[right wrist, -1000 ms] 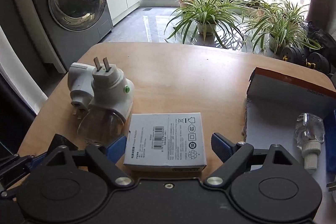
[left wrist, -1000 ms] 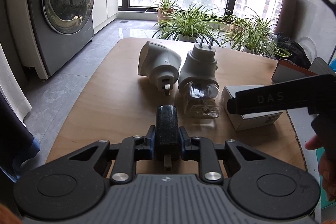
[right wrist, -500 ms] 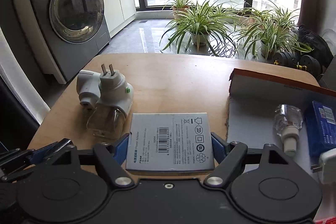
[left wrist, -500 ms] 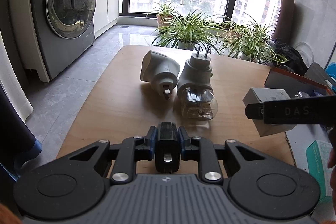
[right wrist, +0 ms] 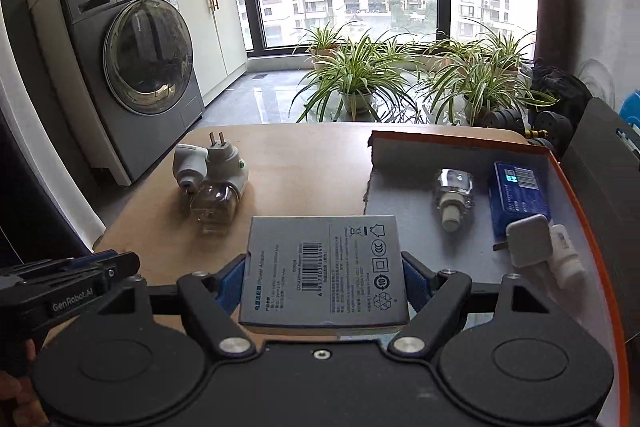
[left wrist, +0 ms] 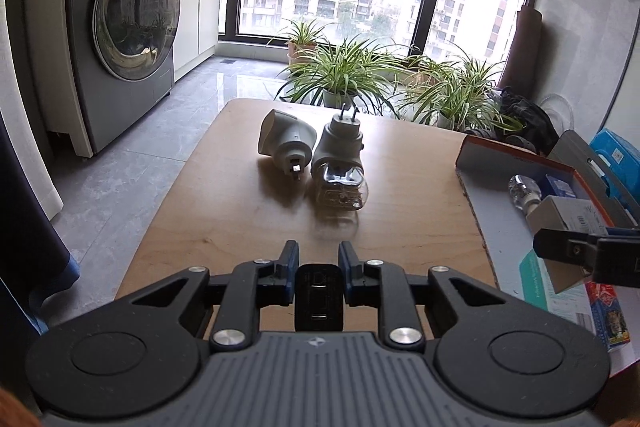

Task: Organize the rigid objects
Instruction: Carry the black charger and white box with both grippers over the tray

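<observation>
My left gripper (left wrist: 319,255) is shut on a small black plug adapter (left wrist: 319,297), held above the near end of the wooden table (left wrist: 224,211). My right gripper (right wrist: 324,269) is shut on a flat grey power-adapter box (right wrist: 324,267), its blue pads pressing on both sides. It holds the box in the air at the left edge of the orange-rimmed cardboard tray (right wrist: 400,195). On the table lie a white plug adapter (left wrist: 285,143) and, touching it, a white plug-in unit with a clear bottle (left wrist: 340,167).
The tray holds a clear refill bottle (right wrist: 454,193), a blue box (right wrist: 518,197) and a white charger (right wrist: 528,241). Potted plants (right wrist: 356,75) stand past the table's far edge, with a washing machine (right wrist: 148,59) at the left. A dark flap (right wrist: 600,163) rises right of the tray.
The right gripper closed on the grey box, lifted it off the table and carried it right toward the tray. The left gripper rose and drew back with the black adapter.
</observation>
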`<state>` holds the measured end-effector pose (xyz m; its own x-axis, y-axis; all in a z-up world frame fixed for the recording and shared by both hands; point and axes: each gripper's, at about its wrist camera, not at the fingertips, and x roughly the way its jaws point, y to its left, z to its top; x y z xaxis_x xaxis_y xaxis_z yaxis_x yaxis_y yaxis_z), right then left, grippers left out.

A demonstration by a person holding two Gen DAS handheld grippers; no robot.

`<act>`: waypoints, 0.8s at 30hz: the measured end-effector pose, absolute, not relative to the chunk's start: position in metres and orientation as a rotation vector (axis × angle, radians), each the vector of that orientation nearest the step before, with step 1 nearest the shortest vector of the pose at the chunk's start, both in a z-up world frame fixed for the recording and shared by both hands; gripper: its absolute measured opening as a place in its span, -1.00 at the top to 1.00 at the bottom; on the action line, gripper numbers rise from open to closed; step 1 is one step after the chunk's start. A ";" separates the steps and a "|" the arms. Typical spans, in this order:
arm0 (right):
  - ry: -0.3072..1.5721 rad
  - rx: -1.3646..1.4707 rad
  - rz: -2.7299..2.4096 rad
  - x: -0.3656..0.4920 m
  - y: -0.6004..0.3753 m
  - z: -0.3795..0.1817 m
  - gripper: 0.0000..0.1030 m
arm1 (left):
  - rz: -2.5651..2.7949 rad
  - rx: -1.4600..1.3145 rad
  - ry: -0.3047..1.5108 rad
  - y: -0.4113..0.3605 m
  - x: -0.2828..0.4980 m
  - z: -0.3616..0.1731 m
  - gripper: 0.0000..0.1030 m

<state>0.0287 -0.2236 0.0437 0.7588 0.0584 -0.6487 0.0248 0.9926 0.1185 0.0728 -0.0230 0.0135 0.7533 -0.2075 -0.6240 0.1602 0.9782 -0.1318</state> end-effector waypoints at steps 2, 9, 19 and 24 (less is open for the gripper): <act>0.701 0.131 0.008 0.018 -0.229 0.047 -0.79 | -0.217 -0.080 0.683 -0.028 0.068 0.019 0.56; 0.673 0.146 -0.058 -0.019 -0.259 0.054 -0.79 | -0.296 -0.044 0.656 -0.066 0.050 0.031 0.56; 0.642 0.176 -0.187 -0.057 -0.314 0.058 -0.79 | -0.458 -0.002 0.641 -0.141 0.038 0.034 0.56; 0.629 0.195 -0.223 -0.064 -0.332 0.059 -0.79 | -0.496 0.019 0.627 -0.163 0.038 0.037 0.56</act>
